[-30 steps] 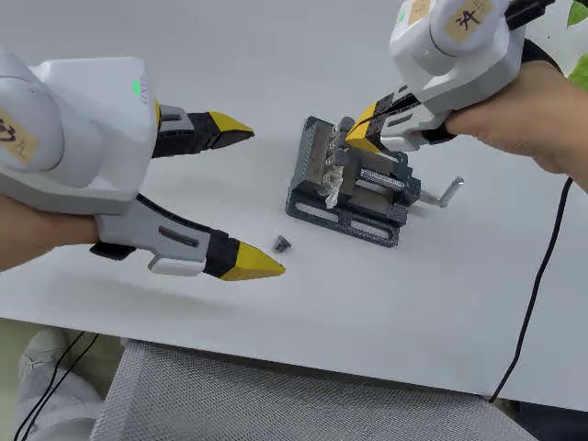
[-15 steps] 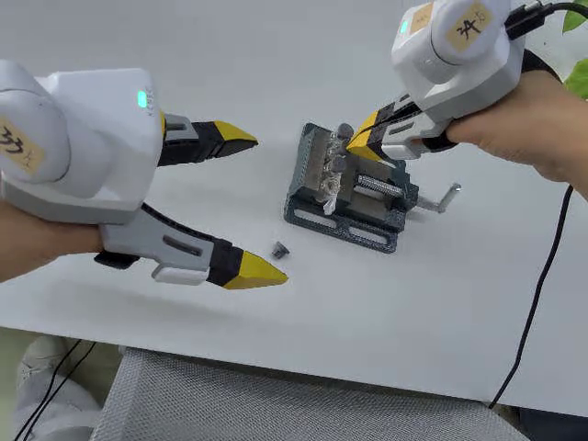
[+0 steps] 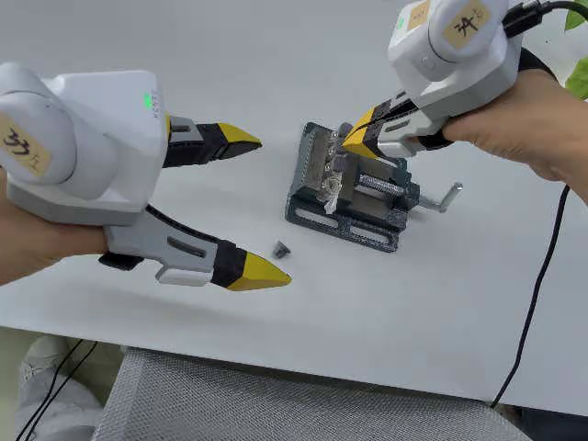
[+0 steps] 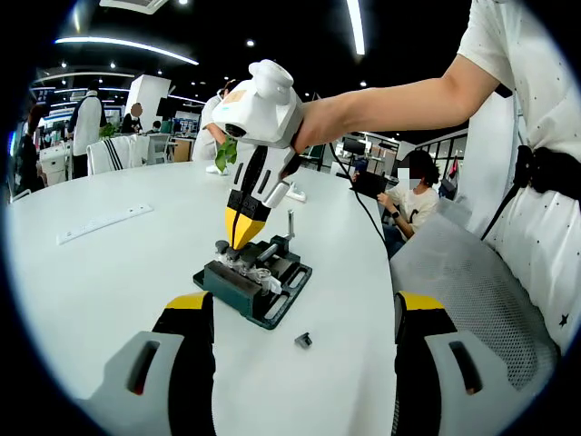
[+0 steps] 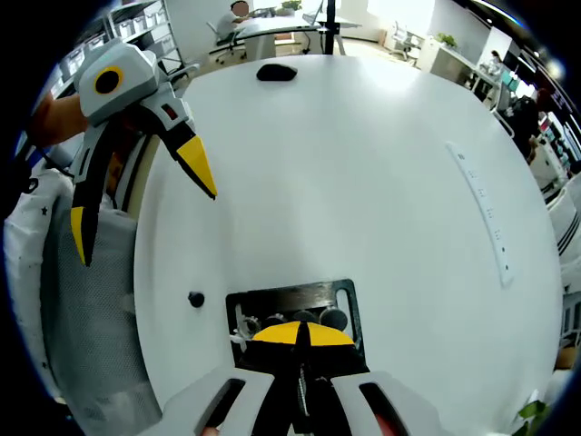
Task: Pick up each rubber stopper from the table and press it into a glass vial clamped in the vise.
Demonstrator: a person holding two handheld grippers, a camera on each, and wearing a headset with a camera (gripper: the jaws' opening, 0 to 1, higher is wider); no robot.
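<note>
A dark vise point(image 3: 317, 213) on the white table clamps clear glass vials point(image 3: 328, 191); grey stoppers point(image 3: 338, 163) sit in their tops. One loose grey rubber stopper point(image 3: 281, 247) lies on the table just in front of the vise, also seen as a small plug point(image 4: 303, 340) and a dark dot point(image 5: 195, 298). My right gripper point(image 3: 354, 141) is shut, tips together right over the vials at the vise's far side point(image 4: 241, 232), with nothing visible between them point(image 5: 300, 334). My left gripper point(image 3: 257, 206) stands wide open left of the vise, its lower jaw near the loose stopper.
The vise's crank handle point(image 3: 448, 195) sticks out to the right. A black cable point(image 3: 542, 266) hangs over the table's right edge. A mesh chair back point(image 3: 276, 404) lies below the near edge. A white strip point(image 5: 481, 213) lies far across the table.
My left gripper has crept slightly right, toward the loose stopper. The right gripper stays shut over the vials with barely any shift.
</note>
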